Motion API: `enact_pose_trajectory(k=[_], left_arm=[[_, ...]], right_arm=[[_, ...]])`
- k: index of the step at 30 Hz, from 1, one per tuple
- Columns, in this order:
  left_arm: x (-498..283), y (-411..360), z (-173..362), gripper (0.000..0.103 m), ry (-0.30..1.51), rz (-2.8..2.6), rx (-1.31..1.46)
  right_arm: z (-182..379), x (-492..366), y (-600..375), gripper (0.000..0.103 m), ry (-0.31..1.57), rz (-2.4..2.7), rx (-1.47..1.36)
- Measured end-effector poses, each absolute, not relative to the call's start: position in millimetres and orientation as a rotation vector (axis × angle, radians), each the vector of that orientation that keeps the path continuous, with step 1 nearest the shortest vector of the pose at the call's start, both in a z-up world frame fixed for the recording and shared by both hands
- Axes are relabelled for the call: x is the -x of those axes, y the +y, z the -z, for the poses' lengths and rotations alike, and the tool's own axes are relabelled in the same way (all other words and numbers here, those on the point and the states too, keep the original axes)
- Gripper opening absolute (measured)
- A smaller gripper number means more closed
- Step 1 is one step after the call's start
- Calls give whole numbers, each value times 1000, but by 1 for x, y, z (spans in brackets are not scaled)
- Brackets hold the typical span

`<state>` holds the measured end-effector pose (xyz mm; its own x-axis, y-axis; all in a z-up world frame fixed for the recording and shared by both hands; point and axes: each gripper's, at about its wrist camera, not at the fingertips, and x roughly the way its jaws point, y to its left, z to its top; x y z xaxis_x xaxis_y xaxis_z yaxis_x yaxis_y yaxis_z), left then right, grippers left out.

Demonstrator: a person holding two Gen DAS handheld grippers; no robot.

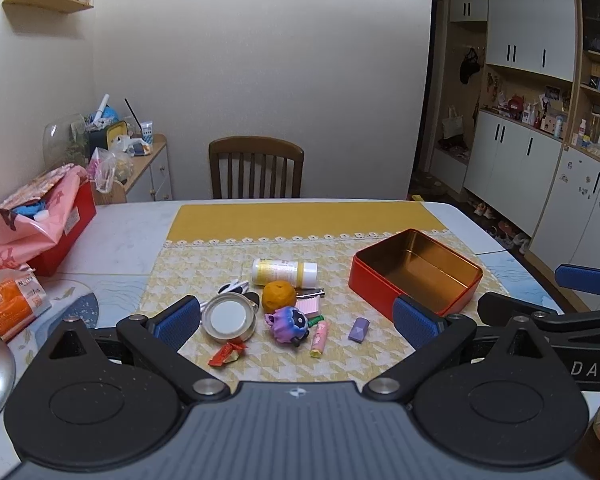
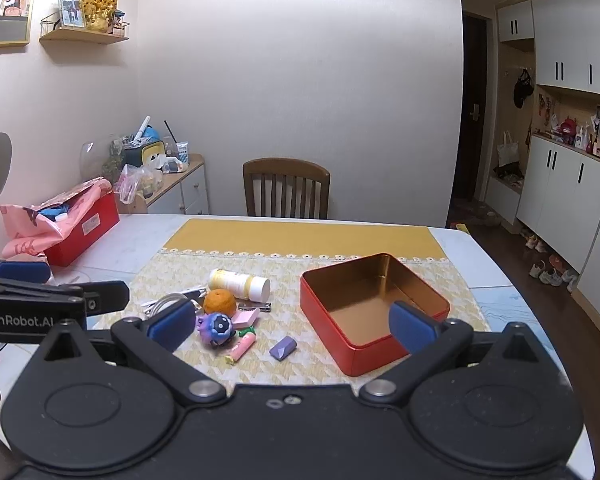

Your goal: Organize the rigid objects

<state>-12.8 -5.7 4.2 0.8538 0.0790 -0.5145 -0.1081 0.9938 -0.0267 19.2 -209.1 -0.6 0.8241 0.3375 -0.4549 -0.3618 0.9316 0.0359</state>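
Home dining room: wooden chair (image 1: 256,168), table (image 1: 132,232), cabinets (image 1: 528,60), shoes (image 2: 548,272) by entry.

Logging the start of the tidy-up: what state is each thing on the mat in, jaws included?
Red tin: open, lidless, empty.
White bottle: lying on its side, cap on.
Orange: whole, unpeeled.
Round lid: lying flat, on nothing.
Left gripper: jaws open, empty.
Right gripper: jaws open, empty.

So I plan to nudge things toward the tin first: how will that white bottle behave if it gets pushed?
The bottle lies on its side on the mat, so it will probably roll rather than slide. It looks like smooth rigid plastic, so likely stiff but slippery between the jaws. The orange sits close in front and may get bumped and roll too.
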Motion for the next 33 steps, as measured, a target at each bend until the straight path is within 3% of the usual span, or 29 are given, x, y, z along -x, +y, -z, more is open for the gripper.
enact_pose_trajectory(k=[33], left_arm=[[3, -12, -5, 103, 563, -133, 83]], right_arm=[[3, -36, -217, 103, 482, -455, 65]])
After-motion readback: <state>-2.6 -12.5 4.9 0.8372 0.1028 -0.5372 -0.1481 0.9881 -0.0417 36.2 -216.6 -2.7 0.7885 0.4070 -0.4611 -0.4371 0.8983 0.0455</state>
